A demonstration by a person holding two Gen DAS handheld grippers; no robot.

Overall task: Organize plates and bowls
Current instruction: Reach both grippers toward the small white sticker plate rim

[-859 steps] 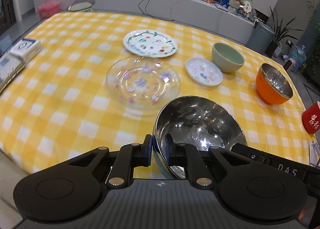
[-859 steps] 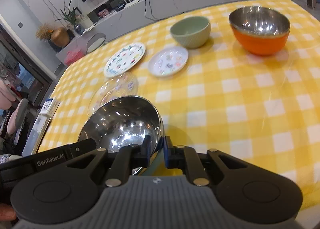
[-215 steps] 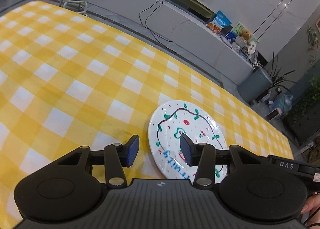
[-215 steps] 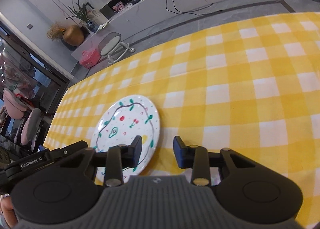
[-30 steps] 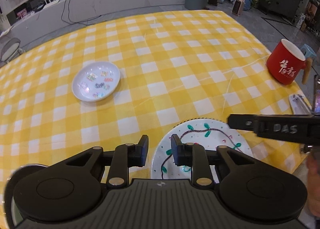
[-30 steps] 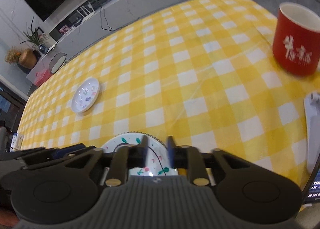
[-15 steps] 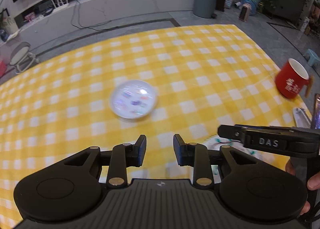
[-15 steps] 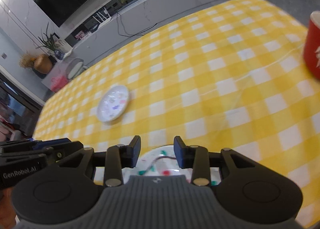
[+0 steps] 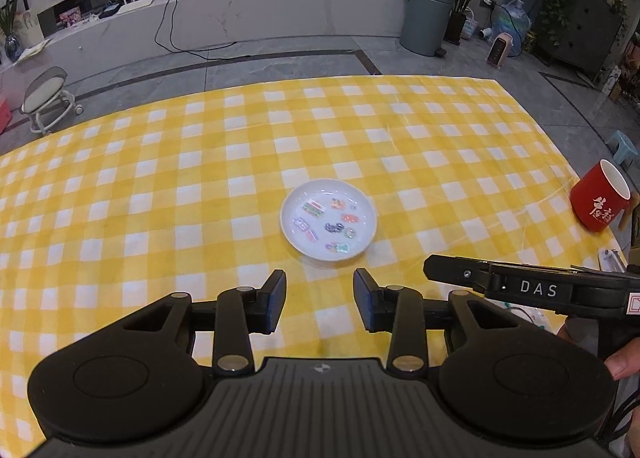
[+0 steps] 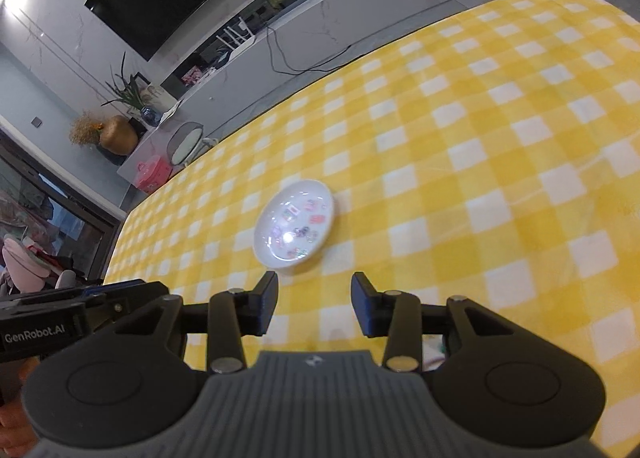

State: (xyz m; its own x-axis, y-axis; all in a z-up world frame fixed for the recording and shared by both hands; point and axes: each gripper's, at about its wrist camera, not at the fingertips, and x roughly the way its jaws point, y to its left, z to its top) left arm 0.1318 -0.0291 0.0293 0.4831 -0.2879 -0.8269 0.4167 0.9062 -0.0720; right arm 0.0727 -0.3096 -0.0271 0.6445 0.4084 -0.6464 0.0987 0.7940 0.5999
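Small plate (image 9: 329, 226) (image 10: 295, 230) flat on yellow checked tablecloth (image 9: 160, 177), just ahead of both grippers. Left gripper (image 9: 320, 300) and right gripper (image 10: 313, 305) jaws wide apart, holding nothing. Red mug (image 9: 599, 201) near right edge.

One small plate (image 9: 329, 225), one red mug (image 9: 599, 201), two hand-held grippers (image 9: 320, 300).

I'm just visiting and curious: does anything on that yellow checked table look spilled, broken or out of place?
Nothing stands out. The small white plate lies flat and whole on the tablecloth, with no spill around it. The red mug stands near the table's right edge, looking tilted, perhaps only from the fisheye lens. Both the left gripper and right gripper are open and empty.
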